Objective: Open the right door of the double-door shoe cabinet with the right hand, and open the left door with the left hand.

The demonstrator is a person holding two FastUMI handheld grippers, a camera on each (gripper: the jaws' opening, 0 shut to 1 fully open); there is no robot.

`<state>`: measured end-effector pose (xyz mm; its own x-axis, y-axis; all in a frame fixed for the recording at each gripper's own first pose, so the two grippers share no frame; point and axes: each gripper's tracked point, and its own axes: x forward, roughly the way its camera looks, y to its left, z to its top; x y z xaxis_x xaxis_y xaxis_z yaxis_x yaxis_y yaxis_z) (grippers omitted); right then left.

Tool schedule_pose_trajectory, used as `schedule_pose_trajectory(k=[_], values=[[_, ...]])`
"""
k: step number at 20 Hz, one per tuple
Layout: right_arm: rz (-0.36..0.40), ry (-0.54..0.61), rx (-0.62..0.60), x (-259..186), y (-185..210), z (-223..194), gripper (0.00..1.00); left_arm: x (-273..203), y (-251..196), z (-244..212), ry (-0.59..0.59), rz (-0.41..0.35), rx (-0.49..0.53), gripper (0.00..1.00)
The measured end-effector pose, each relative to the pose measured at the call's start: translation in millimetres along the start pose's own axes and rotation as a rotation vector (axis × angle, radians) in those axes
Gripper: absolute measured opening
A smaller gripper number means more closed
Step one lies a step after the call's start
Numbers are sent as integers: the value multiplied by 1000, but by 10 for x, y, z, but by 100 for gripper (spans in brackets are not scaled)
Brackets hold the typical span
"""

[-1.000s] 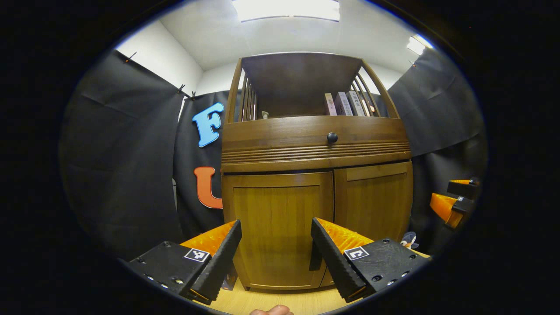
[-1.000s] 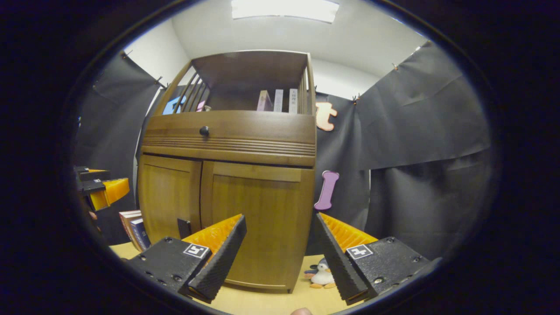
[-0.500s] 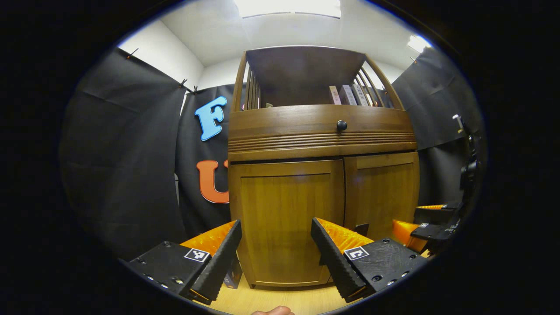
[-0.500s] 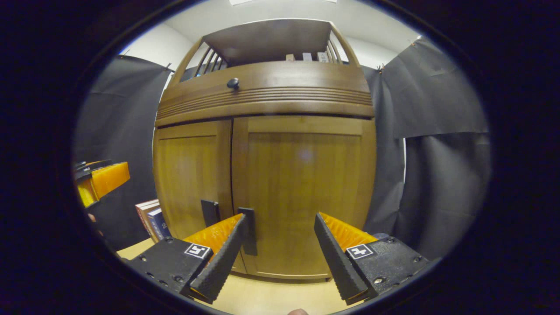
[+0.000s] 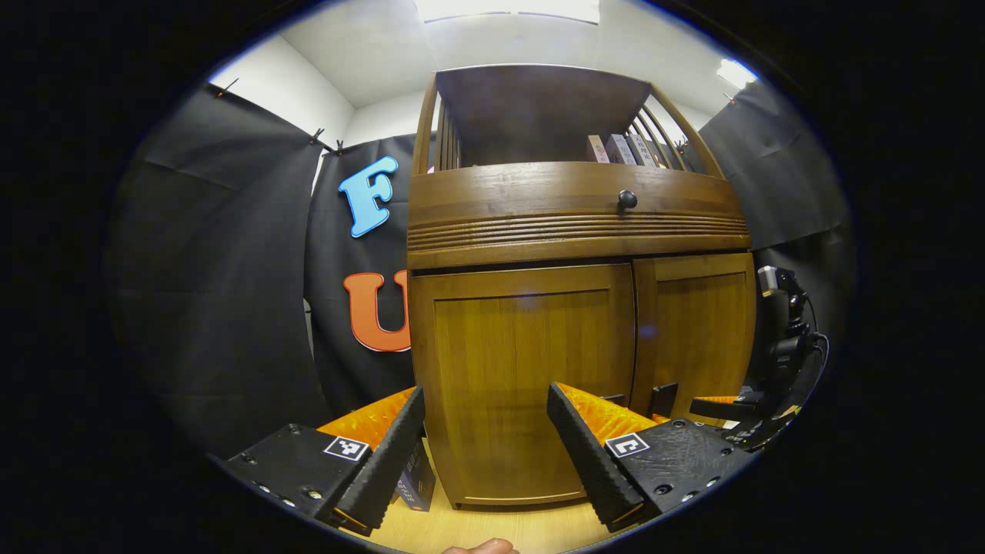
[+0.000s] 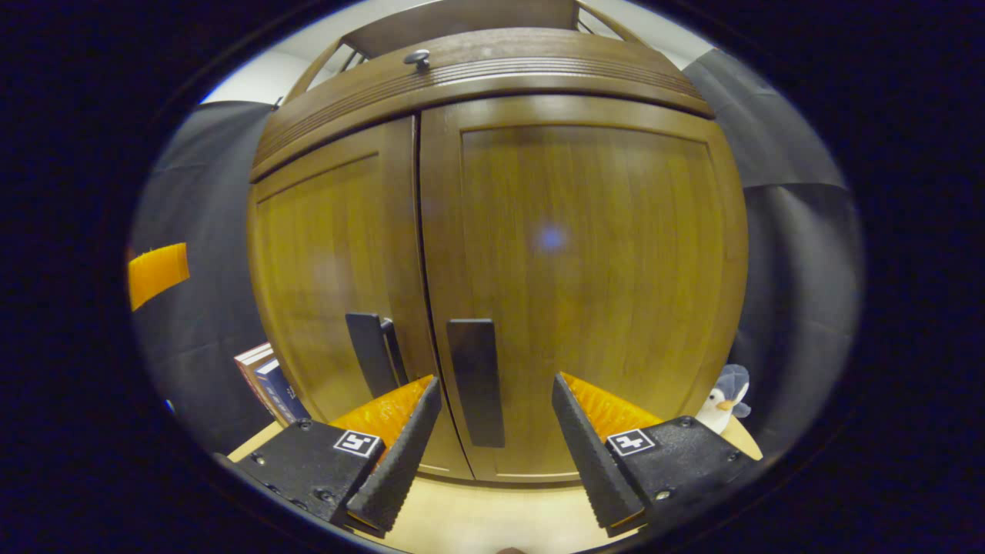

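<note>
The wooden shoe cabinet (image 5: 569, 231) has both doors closed. In the right gripper view the right door (image 6: 592, 246) is very close, and its dark vertical handle (image 6: 475, 381) stands between the fingers of my open right gripper (image 6: 496, 431), nearer the left finger and not clamped. The left door (image 6: 331, 246) carries its own handle (image 6: 369, 352) beside the seam. In the left gripper view my left gripper (image 5: 485, 438) is open in front of the left door (image 5: 523, 369), some way off. The right gripper (image 5: 723, 408) shows low by the right door (image 5: 696, 331).
A drawer with a dark knob (image 5: 627, 200) sits above the doors, with books on the open shelf (image 5: 616, 148). More books (image 6: 265, 377) lean on the floor left of the cabinet. A penguin toy (image 6: 719, 400) stands at its right. The floor (image 6: 492, 515) is light wood.
My right gripper has dropped and moved in close to the right door, so the handle now lies between its fingers. The left gripper has drifted slightly nearer the left door.
</note>
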<state>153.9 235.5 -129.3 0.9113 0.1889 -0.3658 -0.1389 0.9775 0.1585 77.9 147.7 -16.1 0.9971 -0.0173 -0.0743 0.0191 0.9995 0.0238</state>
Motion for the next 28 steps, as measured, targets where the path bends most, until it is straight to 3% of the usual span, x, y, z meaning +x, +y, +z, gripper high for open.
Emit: schedule_pose_trajectory(k=[6,7,8,10,17,21,28], values=[[-35,18,-3,249,28,-107,86,124,-18,-33,10,-19,-20,96],[-23,19,-2,273,62,-112,85,137,1,-53,15,-17,-21,100],[-7,20,3,291,100,-104,82,146,10,-65,18,-15,-20,95],[-13,20,-7,365,106,-105,80,149,26,-52,13,-14,-14,95],[-66,9,-32,423,51,-119,60,132,138,-101,11,-1,-24,95],[-51,3,9,421,106,-129,37,118,146,-52,-6,8,-23,96],[-28,10,15,363,102,-123,31,67,78,-30,-13,-9,-41,95]])
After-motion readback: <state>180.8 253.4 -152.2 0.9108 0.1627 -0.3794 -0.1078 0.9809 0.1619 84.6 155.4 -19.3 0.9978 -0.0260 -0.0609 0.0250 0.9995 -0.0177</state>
